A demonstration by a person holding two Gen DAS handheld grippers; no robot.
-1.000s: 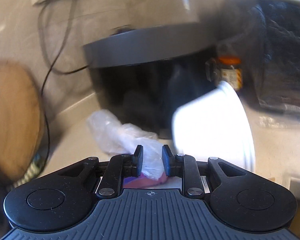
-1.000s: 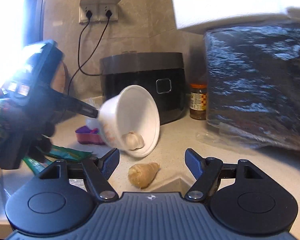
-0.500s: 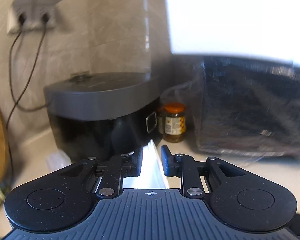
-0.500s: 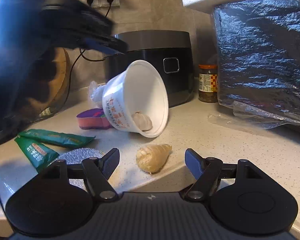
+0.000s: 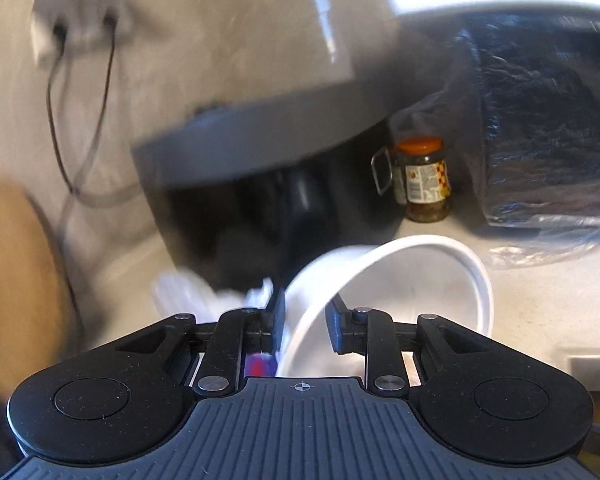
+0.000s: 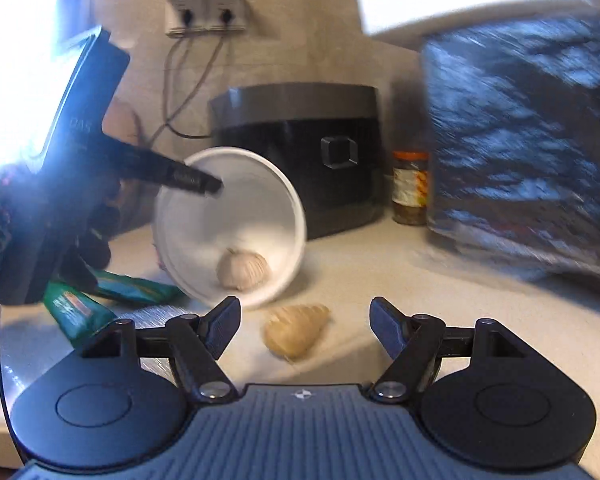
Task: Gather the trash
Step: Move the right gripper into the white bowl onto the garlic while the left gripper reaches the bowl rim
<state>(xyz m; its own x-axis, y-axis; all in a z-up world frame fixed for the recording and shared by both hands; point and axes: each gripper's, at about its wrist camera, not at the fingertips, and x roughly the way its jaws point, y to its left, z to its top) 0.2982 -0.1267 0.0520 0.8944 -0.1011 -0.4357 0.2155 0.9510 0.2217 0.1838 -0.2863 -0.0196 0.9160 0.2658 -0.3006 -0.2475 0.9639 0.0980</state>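
Here, left gripper [image 5: 305, 321] pinching the white cup [image 6: 230, 226] rim, tilting it; garlic [image 6: 242, 269] lying inside. Right gripper [image 6: 305, 325] hovering spread wide over the ginger [image 6: 296, 330].

I am holding my left gripper [image 5: 305, 314] tilted, its two fingers pinched close on the thin rim of the white cup [image 5: 400, 304], one finger inside the wall and one outside. My gloved left hand [image 6: 80, 248] is wrapping around that gripper's handle, off to the left side. I am keeping my right gripper [image 6: 305, 320] level and low, its fingers spread wide with nothing between them.
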